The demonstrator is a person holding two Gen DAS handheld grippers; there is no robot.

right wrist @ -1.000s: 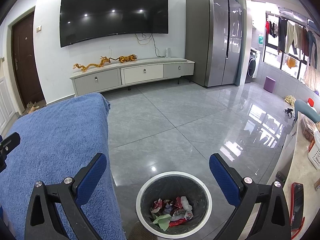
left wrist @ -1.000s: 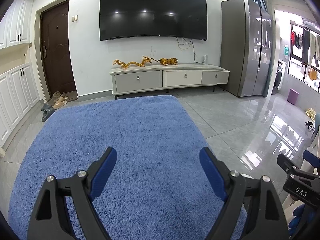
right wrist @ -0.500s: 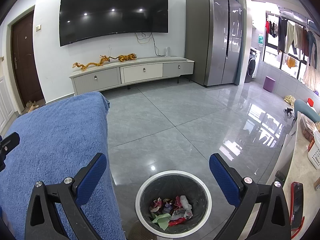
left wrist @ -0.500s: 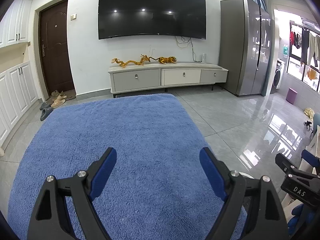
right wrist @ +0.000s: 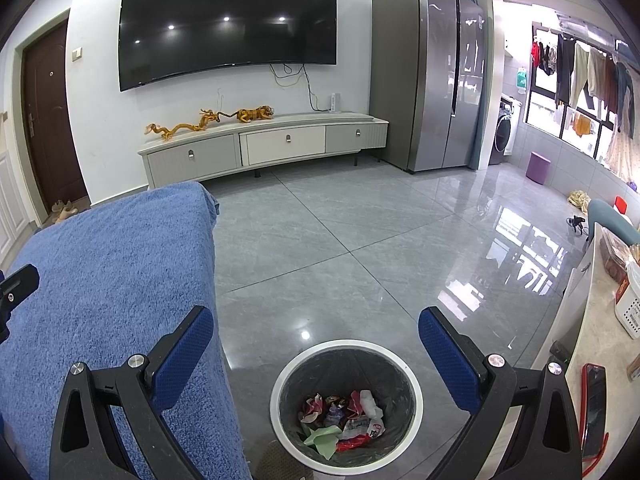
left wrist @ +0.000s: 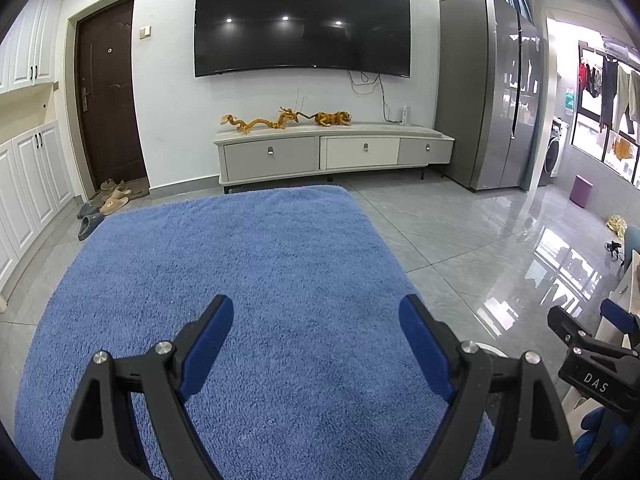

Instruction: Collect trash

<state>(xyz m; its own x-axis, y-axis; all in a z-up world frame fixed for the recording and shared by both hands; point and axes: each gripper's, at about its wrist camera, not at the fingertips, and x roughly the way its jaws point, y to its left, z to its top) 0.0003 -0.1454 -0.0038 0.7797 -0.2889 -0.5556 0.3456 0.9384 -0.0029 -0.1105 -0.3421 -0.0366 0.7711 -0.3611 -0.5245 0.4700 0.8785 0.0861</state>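
A round grey trash bin (right wrist: 346,354) with a white rim stands on the tile floor below my right gripper (right wrist: 316,334). Crumpled wrappers and paper (right wrist: 342,416) lie in its bottom. My right gripper is open and empty above the bin. My left gripper (left wrist: 316,322) is open and empty above a blue fleece cloth (left wrist: 240,280) that covers a raised surface. No trash shows on the cloth. The right gripper's tip (left wrist: 576,344) shows at the right edge of the left wrist view.
The blue cloth (right wrist: 108,280) hangs down just left of the bin. A counter (right wrist: 600,344) with a phone (right wrist: 594,408) and a white basket is at the right. A TV stand (left wrist: 332,150), fridge (right wrist: 436,72) and door (left wrist: 108,92) lie beyond.
Both views have shifted very slightly; both grippers stay open and empty, and the bin's contents look the same.
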